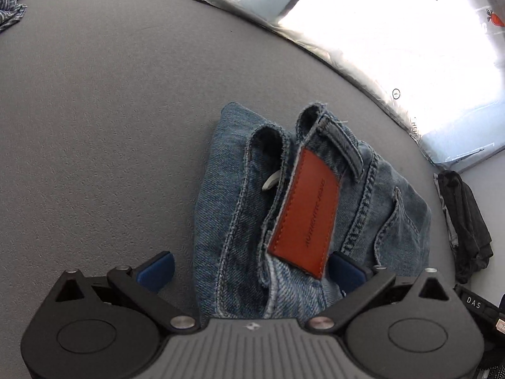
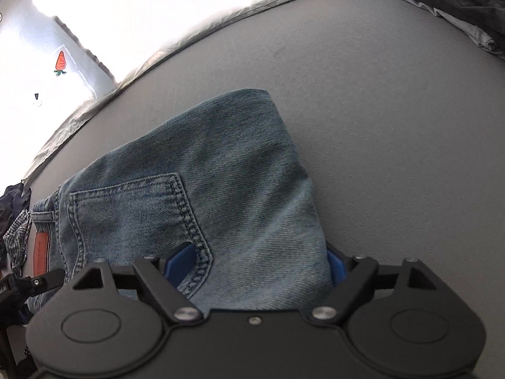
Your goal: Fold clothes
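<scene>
Folded blue jeans (image 1: 227, 205) with an orange leather patch (image 1: 307, 211) lie on the grey surface (image 1: 110, 110). My left gripper (image 1: 249, 271) straddles the waistband end. Its left pad (image 1: 154, 271) stands clear of the denim and its right pad (image 1: 345, 271) sits against it, so it is open. In the right wrist view the jeans (image 2: 240, 164) show a back pocket (image 2: 132, 218). My right gripper (image 2: 258, 265) has the folded edge filling its jaws, with both blue pads (image 2: 181, 263) against the denim.
A pile of dark clothes (image 1: 467, 221) lies at the right edge of the surface, also seen as dark clothes (image 2: 457, 0) far right. Striped cloth (image 1: 9, 12) lies far left. A bright white sheet with a carrot print (image 2: 60, 61) borders the grey surface (image 2: 394, 110).
</scene>
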